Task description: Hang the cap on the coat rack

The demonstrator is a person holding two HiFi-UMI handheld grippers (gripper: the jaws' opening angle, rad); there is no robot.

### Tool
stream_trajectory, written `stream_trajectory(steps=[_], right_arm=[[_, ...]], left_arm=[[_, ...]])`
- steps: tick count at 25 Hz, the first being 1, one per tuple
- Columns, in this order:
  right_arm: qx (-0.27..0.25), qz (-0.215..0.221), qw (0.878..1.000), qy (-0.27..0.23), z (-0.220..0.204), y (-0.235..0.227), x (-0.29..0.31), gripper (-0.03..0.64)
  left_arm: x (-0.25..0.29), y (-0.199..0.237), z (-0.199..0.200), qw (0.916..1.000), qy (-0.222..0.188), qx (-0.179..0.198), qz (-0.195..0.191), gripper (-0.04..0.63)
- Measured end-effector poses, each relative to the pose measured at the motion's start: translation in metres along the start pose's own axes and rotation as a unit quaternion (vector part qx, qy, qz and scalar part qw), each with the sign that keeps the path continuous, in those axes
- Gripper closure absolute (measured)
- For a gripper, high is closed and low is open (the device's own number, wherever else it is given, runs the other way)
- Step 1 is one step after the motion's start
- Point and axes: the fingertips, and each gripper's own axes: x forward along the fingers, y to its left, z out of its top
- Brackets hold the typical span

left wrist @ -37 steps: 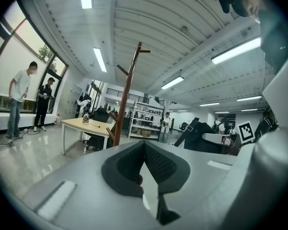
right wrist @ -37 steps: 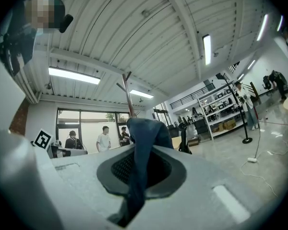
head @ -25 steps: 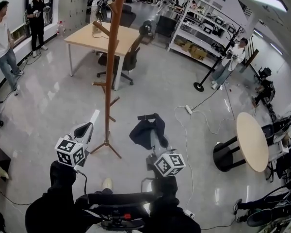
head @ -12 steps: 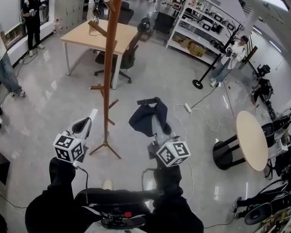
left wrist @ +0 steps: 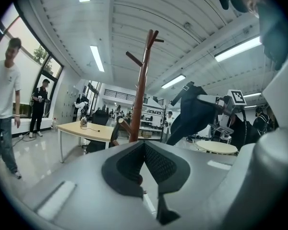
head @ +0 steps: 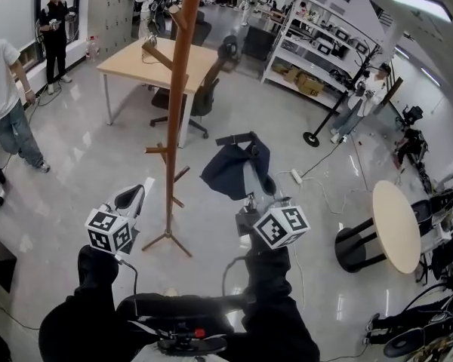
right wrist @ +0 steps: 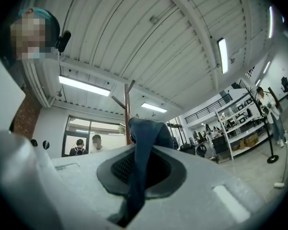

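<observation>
The wooden coat rack [head: 177, 89] stands on the glossy floor just ahead, its pegs sticking out along the pole. A dark navy cap [head: 230, 168] hangs from my right gripper [head: 254, 178], which is shut on the cap's fabric and holds it up to the right of the pole. In the right gripper view the cap [right wrist: 145, 138] drapes over the pinched jaws, with the rack's top [right wrist: 127, 110] behind it. My left gripper [head: 142, 191] is shut and holds nothing, low and left of the pole. Its own view shows the rack [left wrist: 140, 90] and the raised cap [left wrist: 189, 114].
A wooden table [head: 128, 66] and an office chair [head: 202, 96] stand behind the rack. A round table [head: 395, 223] is at the right, with a power strip and cable [head: 296, 176] on the floor. People stand at the left [head: 6, 89]; shelving [head: 317, 44] lines the back.
My right gripper has risen with the cap and moved forward beside the pole. The left gripper has shifted slightly forward. The person at the left has walked closer.
</observation>
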Motion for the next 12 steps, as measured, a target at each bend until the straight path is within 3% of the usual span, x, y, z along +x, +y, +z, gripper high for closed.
stream_trajectory(steps=[12], right_arm=[[-0.037,0.047,0.997,-0.054,0.082,0.017,0.049,0.606]], left_arm=[[0.002,0.017,-0.015,0.9998,0.015,-0.012,0.008,0.592]])
